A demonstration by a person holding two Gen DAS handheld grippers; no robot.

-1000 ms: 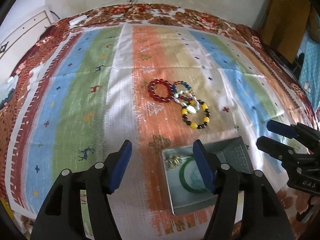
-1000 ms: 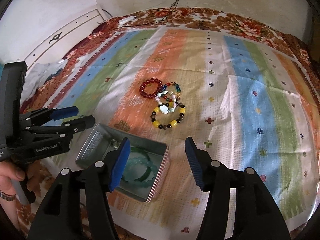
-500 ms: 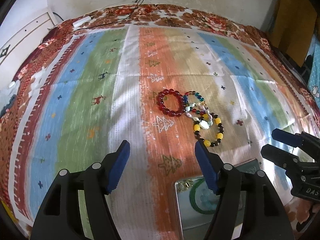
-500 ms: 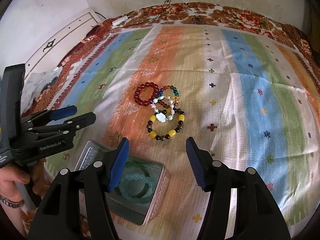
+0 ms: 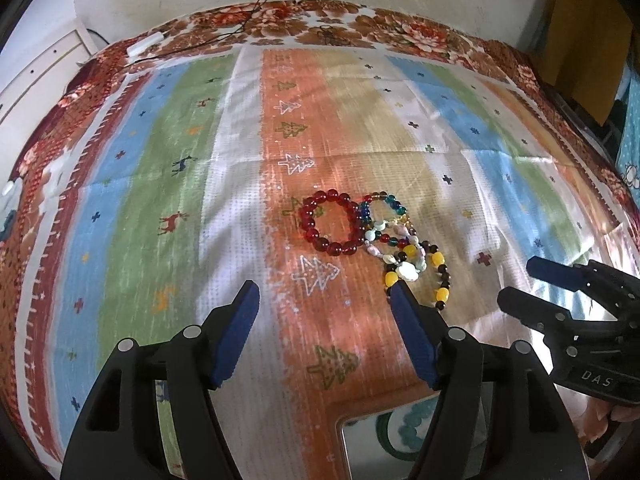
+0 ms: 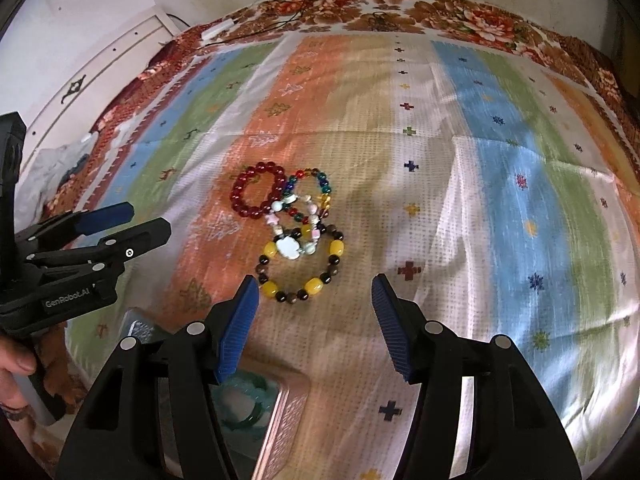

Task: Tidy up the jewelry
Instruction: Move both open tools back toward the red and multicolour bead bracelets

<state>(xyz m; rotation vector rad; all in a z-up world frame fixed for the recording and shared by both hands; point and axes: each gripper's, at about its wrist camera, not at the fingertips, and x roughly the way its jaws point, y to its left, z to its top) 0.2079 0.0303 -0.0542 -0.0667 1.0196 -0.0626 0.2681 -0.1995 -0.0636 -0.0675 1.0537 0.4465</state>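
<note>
Several bead bracelets lie in a touching cluster on the striped cloth: a red one (image 5: 330, 222) (image 6: 258, 194), a multicolour one (image 5: 386, 204) (image 6: 316, 188), a pale shell one (image 6: 288, 248) and a yellow-and-dark one (image 5: 438, 276) (image 6: 300, 280). My left gripper (image 5: 325, 296) (image 6: 146, 218) hovers open just short of the red bracelet, holding nothing. The right gripper (image 6: 315, 286) (image 5: 518, 284) is open and empty above the near edge of the yellow-and-dark bracelet. A metal tin (image 5: 342, 448) (image 6: 286, 408) holding green bracelets (image 5: 404, 428) (image 6: 244, 396) sits behind the fingers, partly hidden.
The striped cloth (image 5: 160, 200) covers a floral bedspread (image 5: 360, 28). A white plug and black cables (image 5: 144, 46) lie at the far edge. White furniture (image 6: 100, 80) stands to the left and a brown board (image 5: 588, 40) to the right. A hand (image 6: 16, 360) holds the left gripper.
Both grippers have moved forward toward the bracelet cluster, which now sits closer to the fingertips. The tin has slid to the bottom of both views. Both stay open.
</note>
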